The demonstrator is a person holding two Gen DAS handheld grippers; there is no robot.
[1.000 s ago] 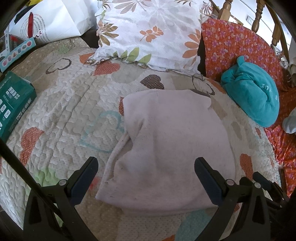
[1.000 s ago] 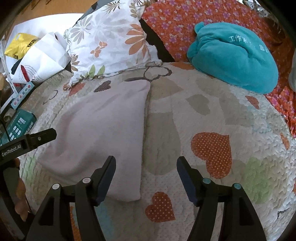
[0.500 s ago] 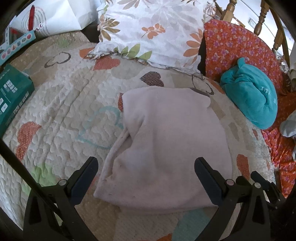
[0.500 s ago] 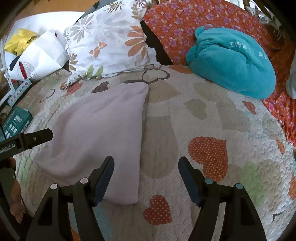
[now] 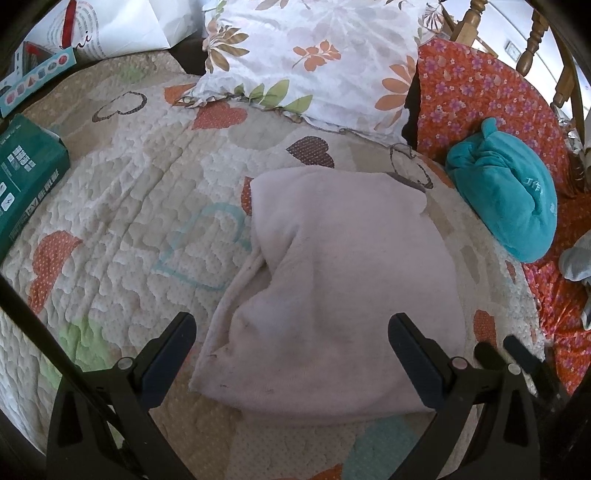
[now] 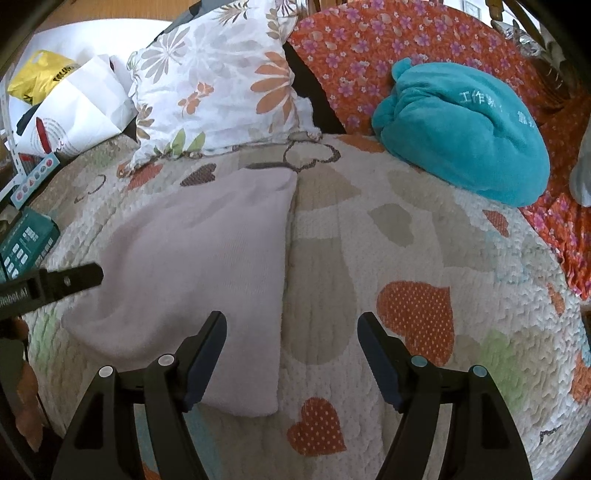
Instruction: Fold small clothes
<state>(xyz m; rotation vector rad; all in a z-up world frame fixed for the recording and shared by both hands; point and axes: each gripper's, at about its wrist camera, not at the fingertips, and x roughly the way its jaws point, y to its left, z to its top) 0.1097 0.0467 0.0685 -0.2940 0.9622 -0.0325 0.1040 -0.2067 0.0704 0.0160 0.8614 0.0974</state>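
Observation:
A pale pink folded garment (image 5: 332,277) lies flat on the heart-patterned quilt (image 5: 110,221), with a loose flap along its left edge. My left gripper (image 5: 291,325) hovers over its near end, open wide, with the cloth below and between the fingers but not gripped. In the right wrist view the same garment (image 6: 192,266) lies to the left. My right gripper (image 6: 291,319) stands open above its right edge and the bare quilt (image 6: 406,240), holding nothing. One finger of the left gripper (image 6: 74,277) pokes in from the left.
A floral pillow (image 5: 314,62) lies behind the garment. A teal bundled cloth (image 5: 506,199) rests on an orange flowered cover (image 5: 472,92) at the right. A green box (image 5: 22,177) and a white paper bag (image 5: 110,29) sit at the left. A wooden chair (image 5: 532,40) stands behind.
The garment has not moved and neither gripper has taken hold of anything. Both grippers hover almost where they were.

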